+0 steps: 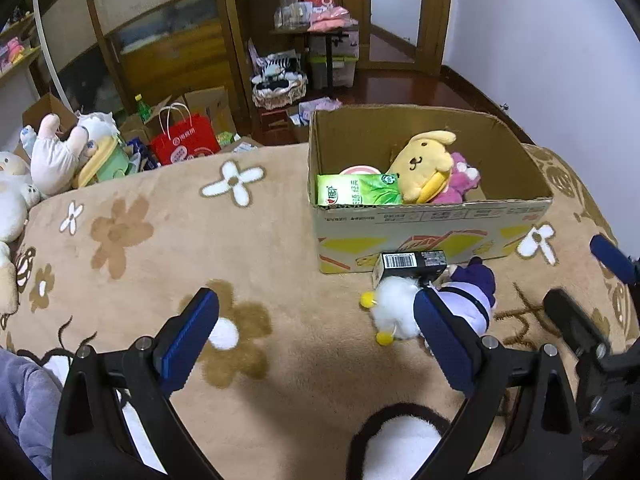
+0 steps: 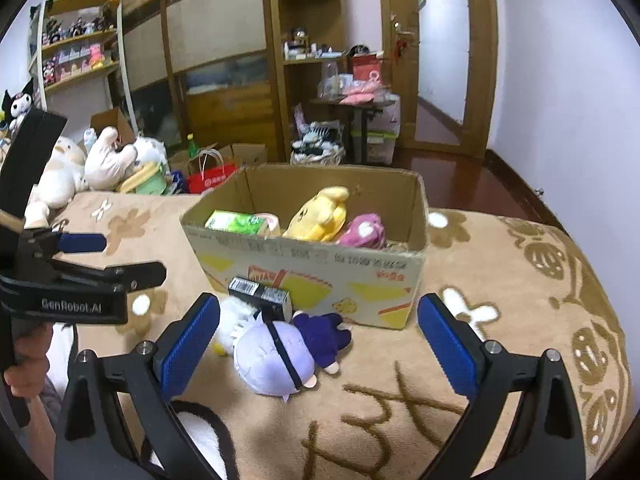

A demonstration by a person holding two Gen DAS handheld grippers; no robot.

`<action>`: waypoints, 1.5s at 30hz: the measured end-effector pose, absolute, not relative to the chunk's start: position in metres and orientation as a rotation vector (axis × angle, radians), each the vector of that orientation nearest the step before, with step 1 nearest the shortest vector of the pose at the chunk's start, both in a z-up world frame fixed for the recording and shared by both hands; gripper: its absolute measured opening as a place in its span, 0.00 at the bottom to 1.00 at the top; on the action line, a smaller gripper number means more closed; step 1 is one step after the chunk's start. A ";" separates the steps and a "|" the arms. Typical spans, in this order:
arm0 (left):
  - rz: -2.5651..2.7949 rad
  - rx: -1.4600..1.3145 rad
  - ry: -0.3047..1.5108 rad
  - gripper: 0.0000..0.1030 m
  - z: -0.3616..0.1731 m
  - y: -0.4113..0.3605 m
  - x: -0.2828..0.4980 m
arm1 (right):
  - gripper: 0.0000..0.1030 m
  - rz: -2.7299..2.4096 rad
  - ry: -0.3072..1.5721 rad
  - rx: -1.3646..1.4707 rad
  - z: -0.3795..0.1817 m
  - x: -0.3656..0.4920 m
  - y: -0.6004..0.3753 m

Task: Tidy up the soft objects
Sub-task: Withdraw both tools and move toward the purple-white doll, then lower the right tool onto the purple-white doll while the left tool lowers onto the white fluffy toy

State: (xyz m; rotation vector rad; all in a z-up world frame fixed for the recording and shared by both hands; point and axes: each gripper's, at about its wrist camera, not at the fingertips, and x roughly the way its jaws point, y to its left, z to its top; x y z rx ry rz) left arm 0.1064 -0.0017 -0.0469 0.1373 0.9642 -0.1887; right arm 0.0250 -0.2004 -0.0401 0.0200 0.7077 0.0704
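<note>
A cardboard box (image 1: pixel 436 216) (image 2: pixel 304 258) stands on the tan blanket and holds a yellow dog plush (image 1: pixel 426 164) (image 2: pixel 320 214), a pink plush (image 1: pixel 460 184) (image 2: pixel 364 230) and a green carton (image 1: pixel 358 190) (image 2: pixel 236 222). In front of it lie a white fluffy plush (image 1: pixel 394 308) (image 2: pixel 232 320), a lavender-haired doll in purple (image 1: pixel 472 294) (image 2: pixel 276 354) and a black small box (image 1: pixel 412 264) (image 2: pixel 260 294). My left gripper (image 1: pixel 316 332) is open, left of the white plush. My right gripper (image 2: pixel 318 340) is open, with the doll between its fingers' line.
Large white plush toys (image 1: pixel 52 152) (image 2: pixel 80 168) lie at the blanket's far left. A red paper bag (image 1: pixel 184 142) and cartons sit on the floor behind. Shelves and a wooden cabinet (image 2: pixel 224 60) stand at the back. The other gripper shows at each view's edge (image 2: pixel 60 276).
</note>
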 end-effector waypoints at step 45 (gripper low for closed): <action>-0.354 0.069 1.292 0.94 -0.156 -0.048 0.176 | 0.90 0.179 1.051 0.147 -0.150 0.085 -0.198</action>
